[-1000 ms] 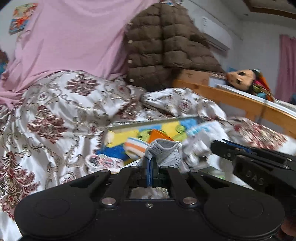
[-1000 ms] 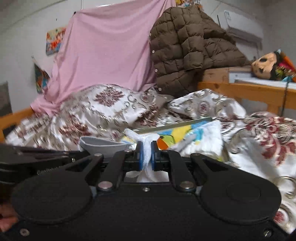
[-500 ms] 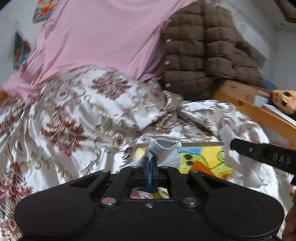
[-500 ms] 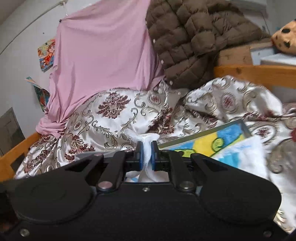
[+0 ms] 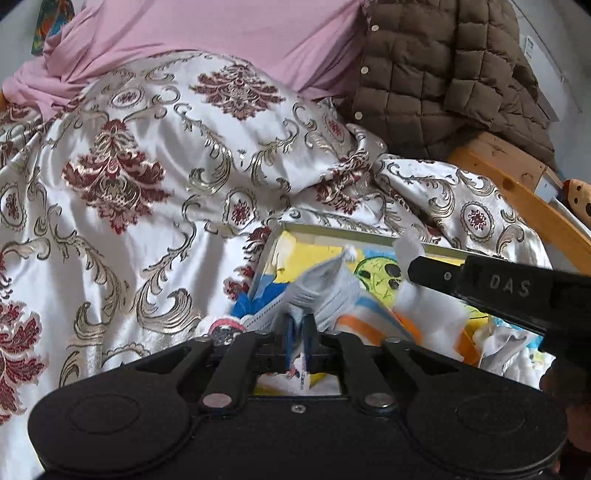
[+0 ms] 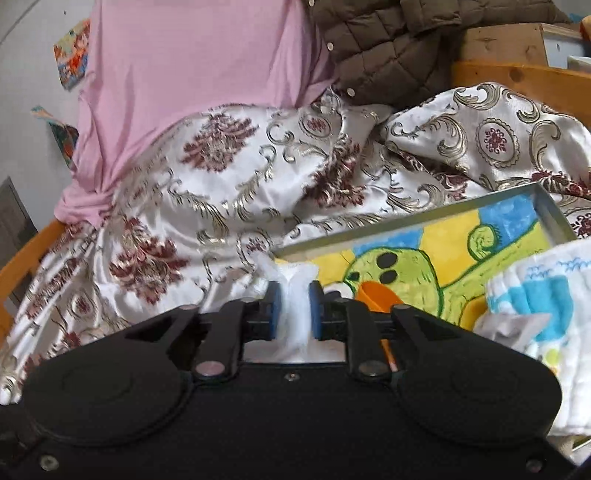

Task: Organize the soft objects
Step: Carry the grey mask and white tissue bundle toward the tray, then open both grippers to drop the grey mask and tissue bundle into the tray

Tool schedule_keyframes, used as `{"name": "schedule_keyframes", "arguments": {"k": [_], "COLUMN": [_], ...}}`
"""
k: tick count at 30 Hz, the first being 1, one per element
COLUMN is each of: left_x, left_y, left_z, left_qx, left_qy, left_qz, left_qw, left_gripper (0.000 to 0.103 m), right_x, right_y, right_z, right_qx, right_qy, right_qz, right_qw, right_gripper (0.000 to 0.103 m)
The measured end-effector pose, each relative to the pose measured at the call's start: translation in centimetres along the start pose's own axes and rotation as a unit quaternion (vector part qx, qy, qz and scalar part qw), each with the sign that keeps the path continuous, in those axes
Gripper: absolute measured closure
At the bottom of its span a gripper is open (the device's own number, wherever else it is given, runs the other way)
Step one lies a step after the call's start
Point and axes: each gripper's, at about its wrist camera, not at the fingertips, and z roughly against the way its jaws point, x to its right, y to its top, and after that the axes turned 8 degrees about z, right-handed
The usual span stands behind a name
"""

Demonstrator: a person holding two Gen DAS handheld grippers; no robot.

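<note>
My left gripper [image 5: 300,328] is shut on a grey knitted sock [image 5: 325,284] and holds it above a shallow metal tray [image 5: 332,234] with a cartoon picture inside. My right gripper [image 6: 293,310] is shut on a white cloth [image 6: 295,291] beside the tray's near left corner [image 6: 406,218]. The right gripper also shows in the left wrist view [image 5: 413,269], with the white cloth [image 5: 432,306] hanging below it. A white and blue cloth [image 6: 546,295] lies in the tray at the right.
A patterned satin quilt [image 5: 147,166] covers the bed around the tray. A pink sheet [image 5: 221,33] and a brown puffer jacket [image 5: 436,74] hang behind. A wooden bed rail [image 5: 517,192] runs at the right. Orange-striped fabric [image 5: 369,325] lies in the tray.
Both grippers have tilted down and moved closer over the tray, each still holding its cloth. The tray's picture shows more fully.
</note>
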Motion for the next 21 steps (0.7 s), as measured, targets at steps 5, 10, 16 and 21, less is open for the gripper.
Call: {"name": "schedule_keyframes", "arguments": {"k": [5,10,16,21], "left_x": [-0.4,-0.6,-0.9,-0.7], "left_y": [0.2,0.3,0.7,0.9], "left_z": [0.5,1.4,4.7,8.7], "left_qx": [-0.008,-0.01,0.018,0.06], "left_qy": [-0.004,0.001,-0.001,-0.006], "left_qz": [0.007,0.009,0.012,0.004], "left_qw": [0.9999,0.9999,0.9998,0.9982], "left_gripper": [0.077,0.069,0.049,0.04], "right_x": [-0.1,-0.3,-0.6,-0.7], "right_y": [0.1,0.8,1.5,1.8], "right_z": [0.1,1.7,4.8,9.1], "right_qx": [-0.002,-0.002,0.015,0.039], "right_qy": [-0.01,-0.018,-0.012,-0.011], "right_qz": [0.001,0.011,0.023,0.035], "right_qw": [1.0,1.0,1.0,0.999], "right_gripper": [0.069,0.061,0.04,0.031]}}
